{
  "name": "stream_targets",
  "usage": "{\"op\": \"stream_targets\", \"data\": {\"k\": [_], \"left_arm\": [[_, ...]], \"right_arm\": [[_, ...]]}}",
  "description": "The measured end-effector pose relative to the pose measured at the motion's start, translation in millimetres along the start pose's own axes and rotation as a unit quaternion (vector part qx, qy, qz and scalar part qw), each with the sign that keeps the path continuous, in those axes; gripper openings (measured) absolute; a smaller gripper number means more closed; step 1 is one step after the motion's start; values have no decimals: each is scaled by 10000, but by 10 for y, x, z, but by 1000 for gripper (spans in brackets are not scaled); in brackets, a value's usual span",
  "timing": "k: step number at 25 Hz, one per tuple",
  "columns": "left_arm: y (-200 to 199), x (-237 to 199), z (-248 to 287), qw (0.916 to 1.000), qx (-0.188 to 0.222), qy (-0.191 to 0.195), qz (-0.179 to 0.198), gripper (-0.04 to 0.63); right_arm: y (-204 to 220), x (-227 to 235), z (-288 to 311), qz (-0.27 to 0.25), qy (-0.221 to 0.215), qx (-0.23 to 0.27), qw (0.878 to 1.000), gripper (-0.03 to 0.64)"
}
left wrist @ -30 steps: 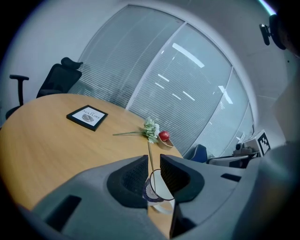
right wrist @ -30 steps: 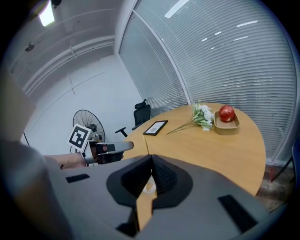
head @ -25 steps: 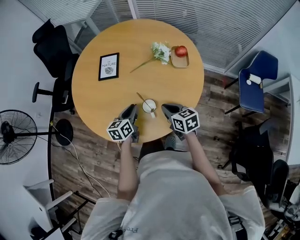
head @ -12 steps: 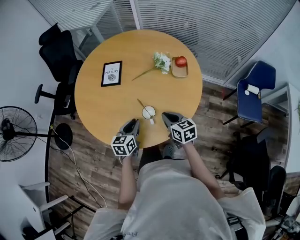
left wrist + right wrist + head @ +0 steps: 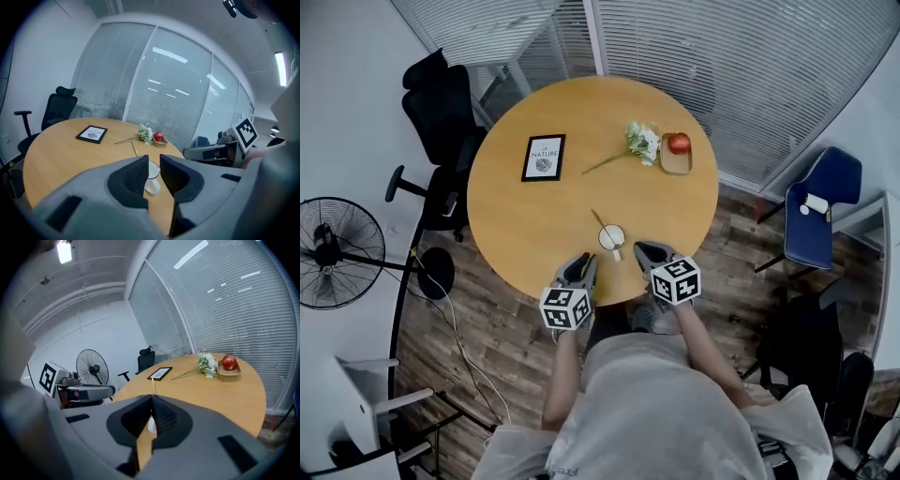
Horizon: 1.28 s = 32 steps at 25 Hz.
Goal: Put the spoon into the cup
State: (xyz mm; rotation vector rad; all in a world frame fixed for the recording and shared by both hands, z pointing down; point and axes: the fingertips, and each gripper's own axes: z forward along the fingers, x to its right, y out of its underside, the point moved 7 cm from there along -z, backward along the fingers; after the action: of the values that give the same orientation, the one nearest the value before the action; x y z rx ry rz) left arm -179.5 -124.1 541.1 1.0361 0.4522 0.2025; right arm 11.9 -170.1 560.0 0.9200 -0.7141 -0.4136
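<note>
The slim tan spoon (image 5: pixel 600 221) leans inside the white handled cup (image 5: pixel 612 238) near the front edge of the round wooden table (image 5: pixel 534 216), just ahead of and between both grippers. The left gripper (image 5: pixel 581 265) has its jaws narrowly apart and empty. The right gripper (image 5: pixel 645 251) has its jaws pressed together, holding nothing.

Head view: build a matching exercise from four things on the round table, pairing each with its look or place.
Things:
1. apple
2. cup
3. framed picture
4. flower

Descriptions:
a. white, with a handle
b. long stem, lying on the table
c. red, on the wooden tray
d. black frame, lying flat

Pairs: 1-c, 2-a, 3-d, 4-b
</note>
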Motion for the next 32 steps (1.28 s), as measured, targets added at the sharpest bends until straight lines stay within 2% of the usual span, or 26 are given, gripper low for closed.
{"op": "stream_targets", "data": {"k": [3,5,12,17,32], "left_arm": [[-38,-74,-14,9998,25,-204,-37,58],[-51,-96,-25,9996,40,-283,-35,15],[-72,-84,-26,9998,31,-167,-71,9],[-36,-86,-44,9995,9,41,-303,8],[49,-47,-130,9989,-30,64,-469,9]], "right_arm": [[41,-16,12,-27,-87,-170,9998,-3],[53,-13,5,-17,-125,-217,9997,-3],[60,25,-41,94,-103,-134,9998,-3],[72,31,-47,98,-97,-141,9998,-3],[168,-48,-68,45,-180,-291,9994,-3]]}}
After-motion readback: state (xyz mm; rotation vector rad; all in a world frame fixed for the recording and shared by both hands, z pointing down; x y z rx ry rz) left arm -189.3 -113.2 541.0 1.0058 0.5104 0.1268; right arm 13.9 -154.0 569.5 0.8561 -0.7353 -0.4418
